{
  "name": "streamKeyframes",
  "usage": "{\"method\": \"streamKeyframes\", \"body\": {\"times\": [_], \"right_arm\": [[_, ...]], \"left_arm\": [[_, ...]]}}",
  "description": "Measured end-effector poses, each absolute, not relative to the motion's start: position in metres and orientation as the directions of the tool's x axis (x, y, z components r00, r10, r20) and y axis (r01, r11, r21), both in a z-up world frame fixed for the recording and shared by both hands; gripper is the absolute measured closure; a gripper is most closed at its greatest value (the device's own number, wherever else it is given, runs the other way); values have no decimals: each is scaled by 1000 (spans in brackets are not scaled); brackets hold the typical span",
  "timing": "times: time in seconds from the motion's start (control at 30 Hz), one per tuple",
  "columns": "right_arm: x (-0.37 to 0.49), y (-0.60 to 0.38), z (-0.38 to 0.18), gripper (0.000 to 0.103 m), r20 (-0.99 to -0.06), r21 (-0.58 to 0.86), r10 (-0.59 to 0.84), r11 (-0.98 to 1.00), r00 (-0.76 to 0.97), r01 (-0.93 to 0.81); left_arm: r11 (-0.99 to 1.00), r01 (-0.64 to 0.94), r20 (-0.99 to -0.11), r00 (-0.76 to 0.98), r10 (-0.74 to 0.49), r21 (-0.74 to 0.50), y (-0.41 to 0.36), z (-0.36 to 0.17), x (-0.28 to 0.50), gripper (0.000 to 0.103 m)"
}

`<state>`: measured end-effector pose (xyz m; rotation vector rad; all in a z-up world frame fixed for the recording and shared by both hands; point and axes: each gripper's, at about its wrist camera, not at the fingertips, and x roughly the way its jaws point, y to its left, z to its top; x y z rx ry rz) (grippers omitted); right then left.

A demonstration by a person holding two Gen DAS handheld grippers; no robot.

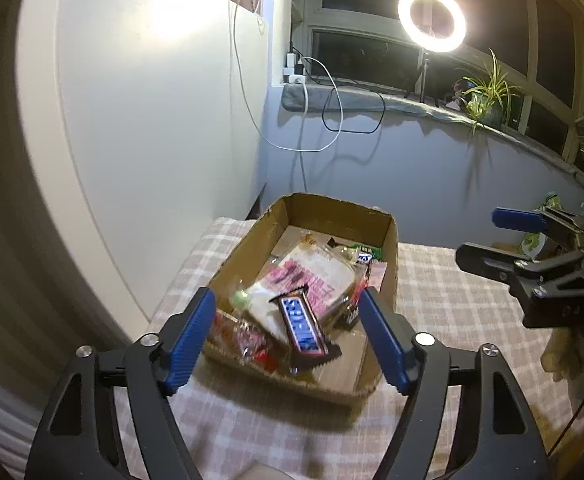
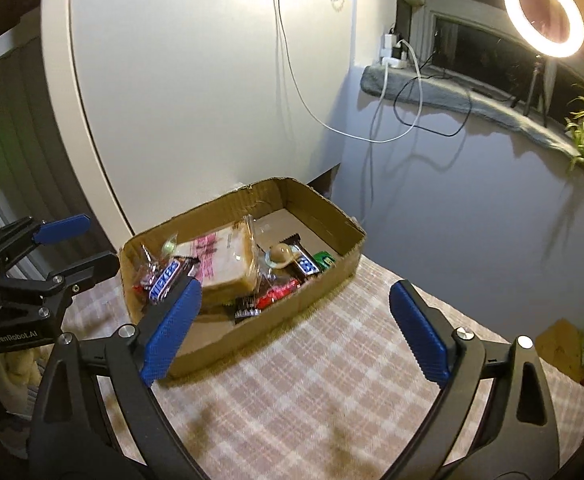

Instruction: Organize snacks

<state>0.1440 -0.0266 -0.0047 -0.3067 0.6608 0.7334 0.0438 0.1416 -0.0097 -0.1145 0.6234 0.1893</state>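
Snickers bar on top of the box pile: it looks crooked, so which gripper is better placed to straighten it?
Left. The left gripper is open with the Snickers bar framed between its fingers; the right gripper opens over bare tablecloth beside the box.

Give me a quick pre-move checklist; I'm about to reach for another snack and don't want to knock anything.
1. Left claw open, holding nothing: ok.
2. Right claw open, holding nothing: ok.
3. Cardboard box flat on the checked cloth: ok.
4. Snickers bar inside the box, on top of the pile: ok.
5. Bread packet inside the box: ok.
6. More snacks left outside the box: cannot tell.
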Motion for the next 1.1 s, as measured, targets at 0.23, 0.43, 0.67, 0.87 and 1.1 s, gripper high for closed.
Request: {"method": "streamKeyframes", "body": {"times": [0.23, 0.43, 0.67, 0.87, 1.1], "right_arm": [[109, -42, -9, 1, -630, -79, 479, 744, 611, -664], [93, -56, -9, 1, -623, -73, 463, 768, 630, -636], [79, -67, -5, 1, -611, -64, 463, 780, 642, -623], [74, -72, -6, 1, -611, -51, 467, 783, 640, -620], [73, -76, -6, 1, -610, -40, 467, 789, 640, -614]], "left_arm": [[973, -227, -601, 783, 163, -31, 128, -14, 28, 27], [971, -235, -594, 788, 164, -43, 122, -11, 19, 27], [970, -238, -583, 794, 171, -39, 115, -6, 9, 27], [970, -241, -582, 795, 171, -44, 112, -5, 7, 27], [969, -243, -577, 799, 170, -51, 111, -3, 4, 27]]}}
